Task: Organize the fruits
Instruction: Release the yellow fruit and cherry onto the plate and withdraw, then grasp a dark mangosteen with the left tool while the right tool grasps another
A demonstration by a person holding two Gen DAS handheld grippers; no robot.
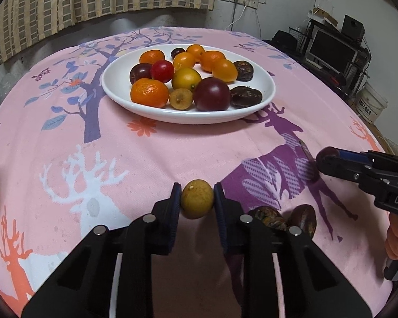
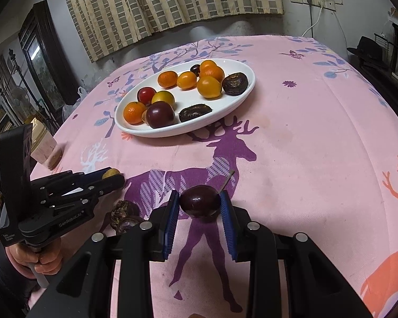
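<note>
Fruit in both our grippers.
We clamp one yellow fruit [image 1: 197, 199] left [image 1: 196, 198], one plum [image 2: 200, 204] right [image 2: 199, 205]; two brown fruits [image 1: 284, 218] lie loose.

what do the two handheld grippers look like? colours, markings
Both are matte black, angular frames with round silver bolt heads. The left gripper has dark navy ribbed fingers; seen from the right wrist, its body carries white "GenRobot.AI" lettering and a small white label. The right gripper has brighter blue ribbed fingers. No cables show. Sleeves cannot be made out.
</note>
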